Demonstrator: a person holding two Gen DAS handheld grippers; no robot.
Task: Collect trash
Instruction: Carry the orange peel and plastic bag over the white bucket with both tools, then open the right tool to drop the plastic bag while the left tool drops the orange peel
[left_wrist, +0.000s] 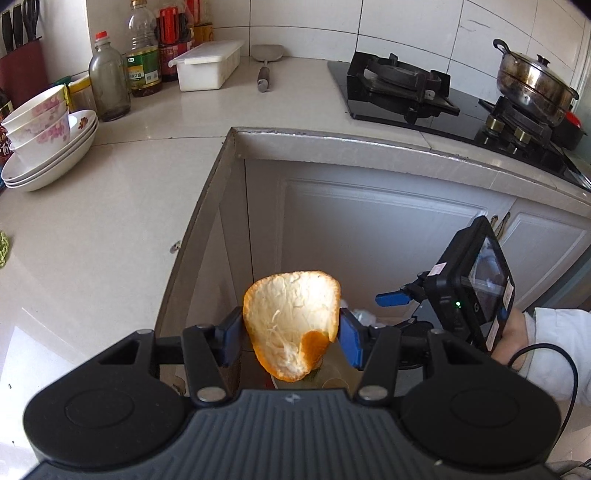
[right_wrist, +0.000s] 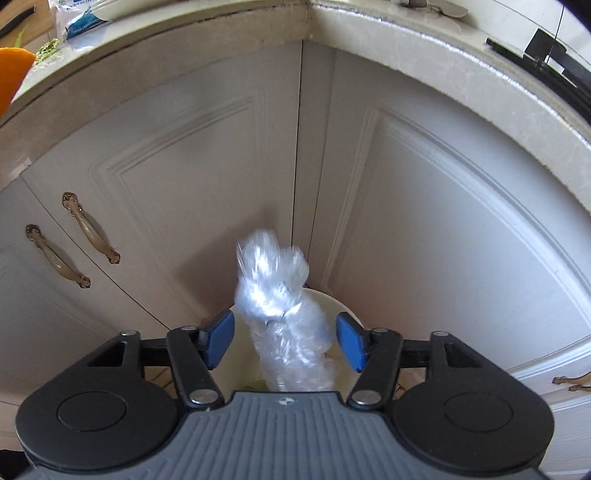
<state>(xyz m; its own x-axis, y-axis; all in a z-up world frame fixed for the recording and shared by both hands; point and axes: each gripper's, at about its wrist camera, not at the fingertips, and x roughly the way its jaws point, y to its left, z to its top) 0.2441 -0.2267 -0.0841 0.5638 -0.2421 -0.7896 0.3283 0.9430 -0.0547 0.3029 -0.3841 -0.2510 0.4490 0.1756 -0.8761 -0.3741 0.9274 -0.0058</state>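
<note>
While the curved orange peel with white pith (left_wrist: 291, 325) is clamped in the left gripper (left_wrist: 291, 338) beyond the counter edge, the crumpled clear plastic bag (right_wrist: 280, 314) is seen blurred, untouched, between the spread pads of the right gripper (right_wrist: 286, 341), above the white bin (right_wrist: 341, 308)

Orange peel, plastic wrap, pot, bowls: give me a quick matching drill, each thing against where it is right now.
Things:
1. orange peel
2. plastic wrap
3. pot
4. bowls

Places:
A. on the stove burner
B. stacked on plates on the counter
C. clamped in the left gripper
D. loose between the open pads of the right gripper, above the bin

Pairs: 1-C, 2-D, 3-A, 4-B
</note>
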